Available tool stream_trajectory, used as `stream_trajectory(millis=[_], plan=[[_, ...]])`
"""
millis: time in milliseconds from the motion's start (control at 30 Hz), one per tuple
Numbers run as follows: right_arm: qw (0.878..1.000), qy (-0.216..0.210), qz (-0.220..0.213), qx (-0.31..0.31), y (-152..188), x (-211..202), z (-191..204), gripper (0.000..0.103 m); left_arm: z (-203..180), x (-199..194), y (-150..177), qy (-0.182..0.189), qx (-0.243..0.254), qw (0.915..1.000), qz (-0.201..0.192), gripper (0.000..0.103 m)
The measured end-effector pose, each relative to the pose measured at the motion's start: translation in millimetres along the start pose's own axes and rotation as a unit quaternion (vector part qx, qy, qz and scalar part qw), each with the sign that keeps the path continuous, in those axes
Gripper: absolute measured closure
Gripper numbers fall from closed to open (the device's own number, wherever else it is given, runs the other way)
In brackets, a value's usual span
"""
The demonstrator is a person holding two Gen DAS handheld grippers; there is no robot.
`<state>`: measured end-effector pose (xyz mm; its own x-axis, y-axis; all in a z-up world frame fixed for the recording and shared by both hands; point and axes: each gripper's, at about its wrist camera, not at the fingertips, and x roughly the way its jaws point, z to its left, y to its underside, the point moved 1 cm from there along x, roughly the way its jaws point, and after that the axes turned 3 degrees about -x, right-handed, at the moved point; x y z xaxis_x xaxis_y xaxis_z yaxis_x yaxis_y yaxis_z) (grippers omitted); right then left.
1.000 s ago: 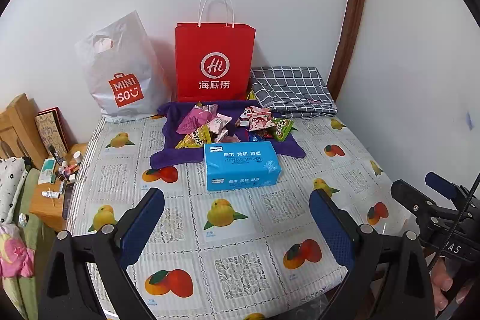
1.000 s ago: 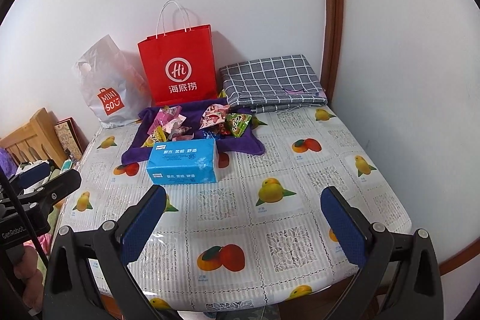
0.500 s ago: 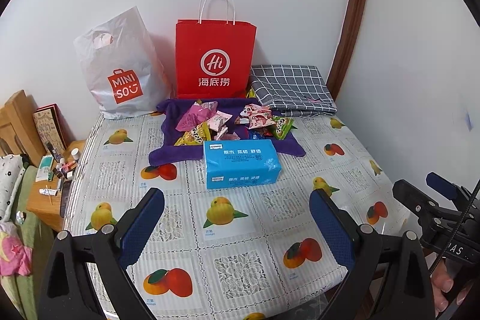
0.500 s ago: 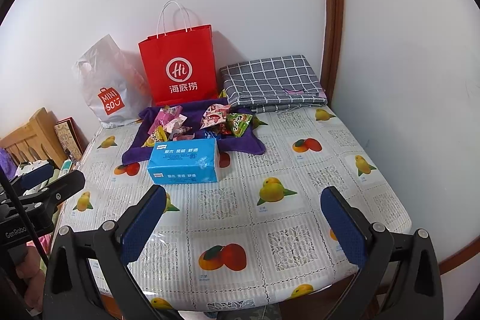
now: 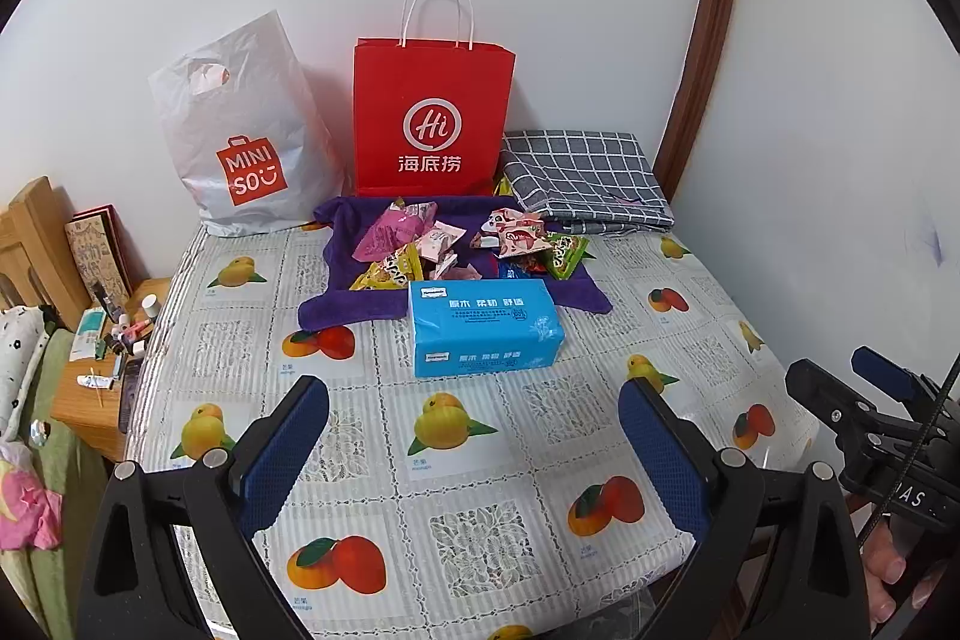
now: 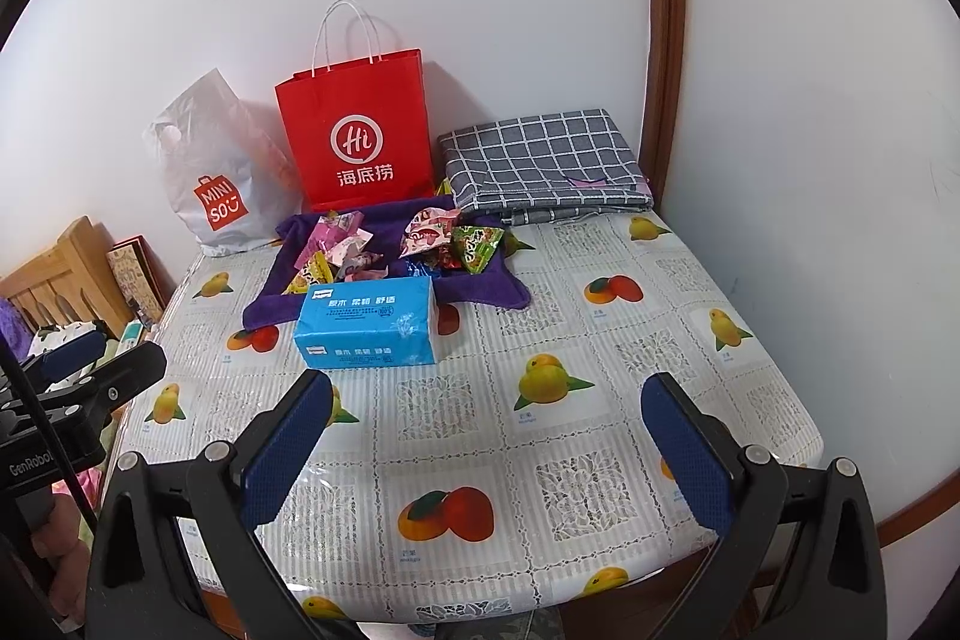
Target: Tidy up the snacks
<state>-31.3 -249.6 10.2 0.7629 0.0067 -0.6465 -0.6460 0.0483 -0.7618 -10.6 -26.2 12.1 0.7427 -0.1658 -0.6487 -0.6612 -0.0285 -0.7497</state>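
Several snack packets (image 5: 456,244) (image 6: 396,244) in pink, yellow and green lie heaped on a purple cloth (image 5: 354,307) (image 6: 480,289) at the back of the table. In front of them sits a blue tissue pack (image 5: 483,328) (image 6: 366,322). My left gripper (image 5: 474,436) hangs open over the table's near edge, well short of the pack, with nothing between its blue pads. My right gripper (image 6: 486,436) is open too, empty, at the near edge. Each gripper also shows at the side of the other's view, left gripper (image 6: 90,376) and right gripper (image 5: 864,400).
A red paper bag (image 5: 432,118) (image 6: 357,136) and a white plastic bag (image 5: 246,142) (image 6: 222,178) stand against the wall. A folded grey checked cloth (image 5: 582,178) (image 6: 540,166) lies at the back right. The fruit-print table cover (image 5: 480,520) (image 6: 600,340) ends left at a cluttered wooden nightstand (image 5: 96,382).
Both views have shifted slightly; the left gripper has risen or tilted a little, so the table contents sit lower and nearer. Both grippers stay open and nothing on the table has moved.
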Motion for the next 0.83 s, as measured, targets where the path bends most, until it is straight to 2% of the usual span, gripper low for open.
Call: stream_trajectory(millis=[833], plan=[[1.0,-0.004,-0.004,0.0,2.3,-0.6,4.2,0.002,1.2,1.3,1.8,0.0,0.005,1.0,0.001,0.005]])
